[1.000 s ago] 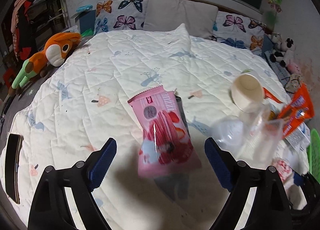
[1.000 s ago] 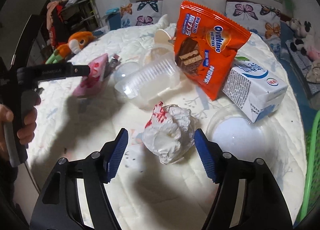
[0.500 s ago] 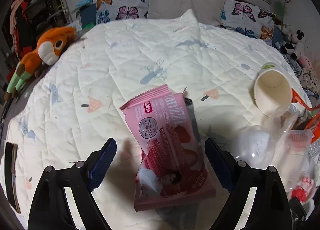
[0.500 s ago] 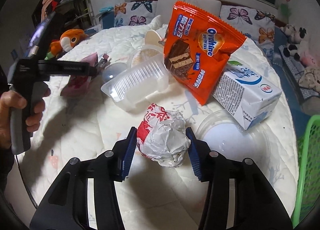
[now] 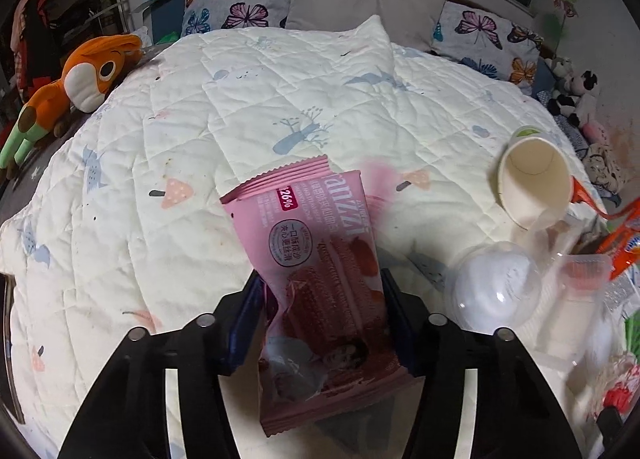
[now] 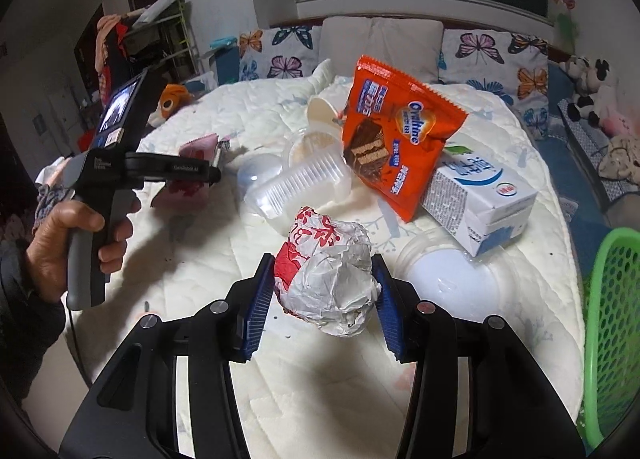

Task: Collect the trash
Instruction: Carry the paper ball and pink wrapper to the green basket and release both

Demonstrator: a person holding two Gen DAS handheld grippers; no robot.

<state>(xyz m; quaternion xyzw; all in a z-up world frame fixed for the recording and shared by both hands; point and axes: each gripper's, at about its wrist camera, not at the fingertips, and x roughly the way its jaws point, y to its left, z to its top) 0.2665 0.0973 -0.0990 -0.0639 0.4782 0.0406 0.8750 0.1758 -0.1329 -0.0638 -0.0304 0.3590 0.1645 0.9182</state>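
A white quilt [image 5: 260, 99] with small blue trees and pink mushrooms covers the bed. On it: a pink snack packet [image 5: 320, 279], an orange Ovaltine bag [image 6: 396, 139], a white-and-blue carton [image 6: 480, 195] and red-and-white crumpled paper [image 6: 332, 271]. Beside the quilt, a green mesh basket [image 6: 612, 319]; behind it, butterfly-print pillows [image 5: 236, 7].

1. Left hand-held gripper [image 5: 320, 311]: pitched steeply downward, jaws closing, both pads at the sides of a pink wrapper [image 5: 316, 283].
2. Left hand [image 6: 76, 235]: fist wrapped around the grey pistol handle, at the scene's left.
3. Right hand-held gripper [image 6: 324, 299]: angled downward, blue pads clamped on a crumpled paper ball [image 6: 332, 279].
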